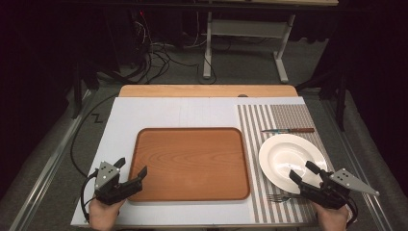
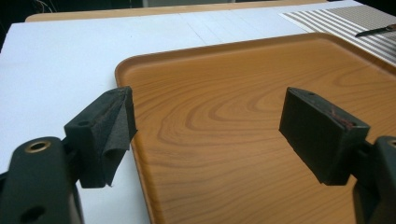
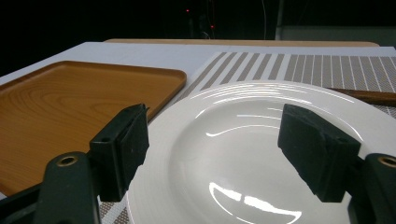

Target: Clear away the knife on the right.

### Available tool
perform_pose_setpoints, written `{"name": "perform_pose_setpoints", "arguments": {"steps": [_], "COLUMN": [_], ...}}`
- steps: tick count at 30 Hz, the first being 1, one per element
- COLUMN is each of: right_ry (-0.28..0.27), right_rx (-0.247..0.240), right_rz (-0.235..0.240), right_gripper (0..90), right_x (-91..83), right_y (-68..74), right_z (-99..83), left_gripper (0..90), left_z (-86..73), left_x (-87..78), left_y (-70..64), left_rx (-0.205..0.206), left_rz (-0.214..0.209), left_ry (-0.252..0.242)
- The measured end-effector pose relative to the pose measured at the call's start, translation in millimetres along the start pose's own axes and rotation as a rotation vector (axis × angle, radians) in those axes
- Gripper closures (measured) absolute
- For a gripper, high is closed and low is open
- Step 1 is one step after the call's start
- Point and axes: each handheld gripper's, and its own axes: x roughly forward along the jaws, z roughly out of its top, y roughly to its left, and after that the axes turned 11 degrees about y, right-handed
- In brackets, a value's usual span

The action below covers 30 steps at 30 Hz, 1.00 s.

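Observation:
A brown wooden tray (image 1: 192, 163) lies in the middle of the white table top. To its right a white plate (image 1: 288, 156) rests on a striped placemat (image 1: 284, 120), with a knife (image 1: 288, 130) beyond it and a fork (image 1: 279, 198) in front. My left gripper (image 1: 130, 169) is open at the tray's near left corner; its jaws straddle the tray (image 2: 261, 107) rim with nothing between them. My right gripper (image 1: 304, 172) is open over the near edge of the plate (image 3: 261, 154), holding nothing.
The white board (image 1: 168, 113) covers a wooden table whose far edge (image 1: 207, 90) shows beyond it. Behind the table are a metal stand (image 1: 245, 38) and cables on the floor (image 1: 154, 57). The tray (image 3: 70, 102) lies left of the plate.

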Motion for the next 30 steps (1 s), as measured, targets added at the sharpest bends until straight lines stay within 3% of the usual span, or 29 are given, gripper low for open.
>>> {"name": "perform_pose_setpoints", "arguments": {"steps": [6, 11, 30], "right_ry": [0.009, 0.008, 0.023], "right_rx": [0.006, -0.014, -0.014], "right_rz": [0.006, -0.006, -0.019], "right_gripper": [24.6, 24.6, 24.6], "right_x": [0.7, 0.6, 2.3], "right_y": [0.7, 3.1, 3.8], "right_z": [0.4, 0.8, 0.9], "left_gripper": [19.6, 19.6, 19.6], "left_z": [-0.9, -1.0, 0.1], "left_x": [-0.5, -1.1, 2.4], "left_y": [-2.3, -1.7, -4.8], "left_rx": [0.02, 0.011, 0.018], "left_rz": [0.003, 0.003, 0.003], "left_ry": [0.007, -0.002, 0.01]}}
